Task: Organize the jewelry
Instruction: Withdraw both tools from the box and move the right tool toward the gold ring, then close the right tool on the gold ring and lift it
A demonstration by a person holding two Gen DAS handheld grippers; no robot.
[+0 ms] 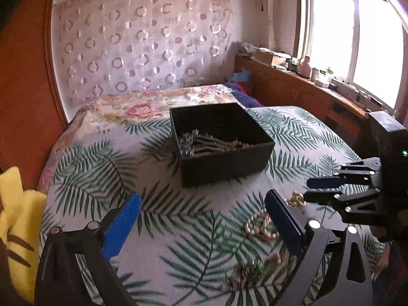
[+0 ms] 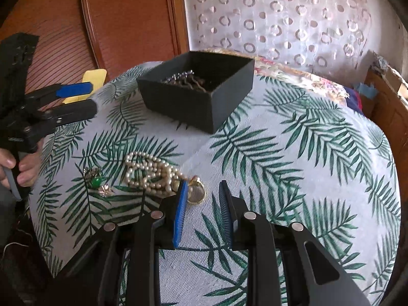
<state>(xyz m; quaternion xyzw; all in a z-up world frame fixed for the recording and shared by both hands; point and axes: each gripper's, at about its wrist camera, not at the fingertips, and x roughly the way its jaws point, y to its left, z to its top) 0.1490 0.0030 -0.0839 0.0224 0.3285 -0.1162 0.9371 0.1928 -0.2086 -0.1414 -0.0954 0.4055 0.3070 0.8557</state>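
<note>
A black open box (image 1: 224,170) (image 2: 193,112) stands on the palm-leaf bedcover, with several dark hairpins and beads (image 1: 201,144) (image 2: 186,79) inside. Nearer me lie a pearl necklace (image 1: 258,227) (image 2: 150,173), a gold locket (image 1: 295,200) (image 2: 196,192), a green-stoned ring (image 2: 94,178) and a blurred brooch (image 1: 244,272). My left gripper (image 1: 203,195) (image 2: 93,98) is wide open and empty, above the cover in front of the box. My right gripper (image 2: 204,183) (image 1: 307,191) hangs low over the locket. Its jaws stand narrowly apart, and the locket lies by the left fingertip, not pinched.
A yellow plush toy (image 1: 15,216) (image 2: 94,79) lies at the bed's left edge by a wooden panel (image 2: 127,17). A wooden sideboard (image 1: 293,89) with clutter runs under the window on the right. A floral quilt (image 1: 142,107) lies behind the box. A person's hand (image 2: 23,168) holds the left gripper's handle.
</note>
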